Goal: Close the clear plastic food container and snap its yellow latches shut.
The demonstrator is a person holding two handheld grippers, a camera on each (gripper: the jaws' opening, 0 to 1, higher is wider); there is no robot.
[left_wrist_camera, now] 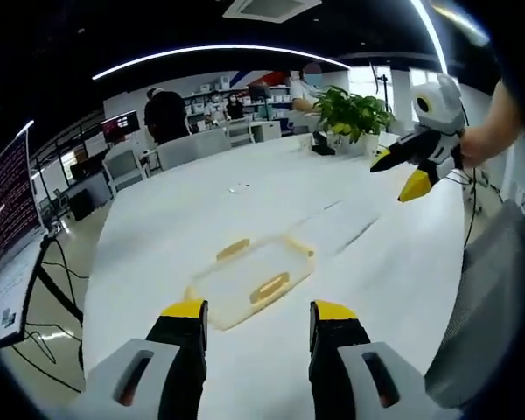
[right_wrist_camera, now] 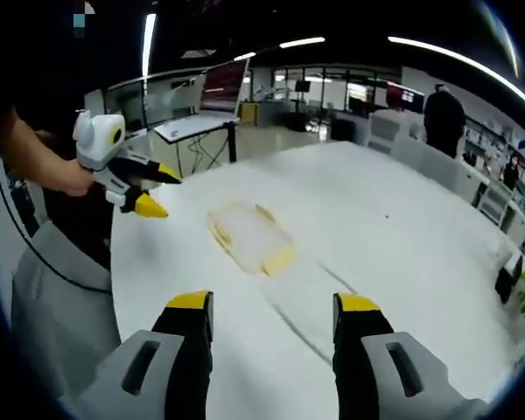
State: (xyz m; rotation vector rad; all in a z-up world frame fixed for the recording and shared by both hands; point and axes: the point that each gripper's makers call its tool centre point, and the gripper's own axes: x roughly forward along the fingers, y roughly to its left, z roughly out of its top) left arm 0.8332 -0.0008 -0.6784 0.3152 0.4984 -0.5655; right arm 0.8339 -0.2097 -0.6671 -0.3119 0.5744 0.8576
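Note:
A clear, flat plastic food container (left_wrist_camera: 249,278) lies on the white table (left_wrist_camera: 245,197), with yellow latches (left_wrist_camera: 269,287) on its sides. It lies a short way beyond my left gripper (left_wrist_camera: 258,311), which is open and holds nothing. In the right gripper view the container (right_wrist_camera: 248,236) sits mid-table, well ahead of my open right gripper (right_wrist_camera: 276,304). The right gripper (left_wrist_camera: 401,172) hangs above the table's right side, held by a hand, jaws apart. From the other side, the left gripper (right_wrist_camera: 157,192) hovers left of the container, jaws apart too.
A potted plant (left_wrist_camera: 354,114) stands at the table's far end, with white chairs (left_wrist_camera: 192,147) and a seated person in black (left_wrist_camera: 166,114) beyond it. A laptop on a stand (right_wrist_camera: 212,101) is off the table's edge. The holder's grey clothing (right_wrist_camera: 61,289) borders the near edge.

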